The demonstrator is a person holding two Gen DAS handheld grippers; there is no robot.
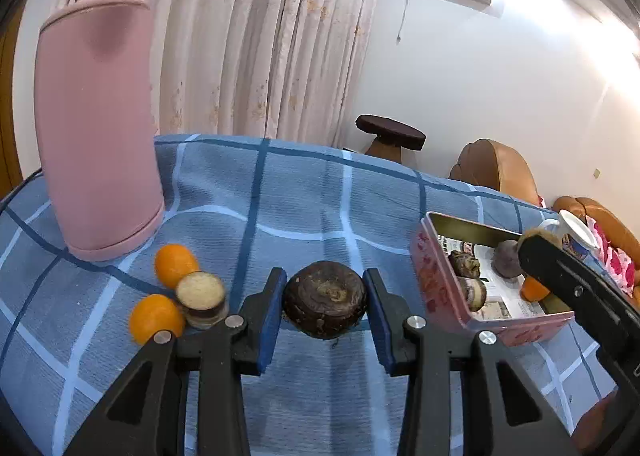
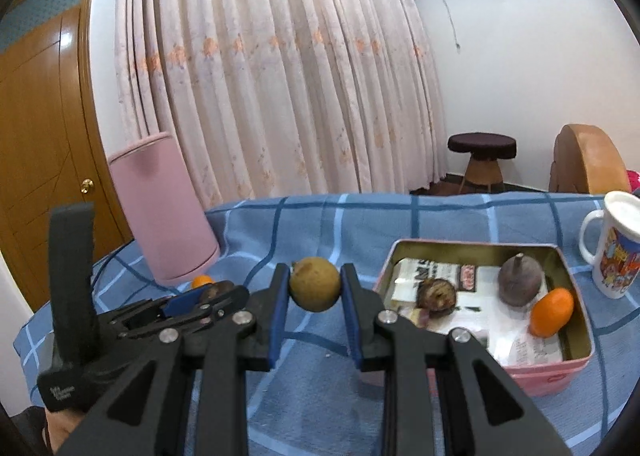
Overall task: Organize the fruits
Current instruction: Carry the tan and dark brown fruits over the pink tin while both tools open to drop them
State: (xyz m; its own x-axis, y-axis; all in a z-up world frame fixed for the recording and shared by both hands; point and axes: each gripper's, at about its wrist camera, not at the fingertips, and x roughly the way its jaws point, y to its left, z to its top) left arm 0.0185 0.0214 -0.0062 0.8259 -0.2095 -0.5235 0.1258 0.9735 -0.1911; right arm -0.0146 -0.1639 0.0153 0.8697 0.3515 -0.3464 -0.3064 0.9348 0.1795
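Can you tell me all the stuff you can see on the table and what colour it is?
tin box: 1, pink, right side of table, paper-lined
fruits in the tin: 1 orange, 1 purple-brown with stem, at least 1 other brown one
loose oranges: 2, orange, by the pink container
cut piece: 1, pale face, between those oranges
pink container: 1, tall, far left
mug: 1, white, pictured, right of tin
tablecloth: blue checked
left hand-held gripper: holds dark brown fruit
right hand-held gripper: holds tan round fruit
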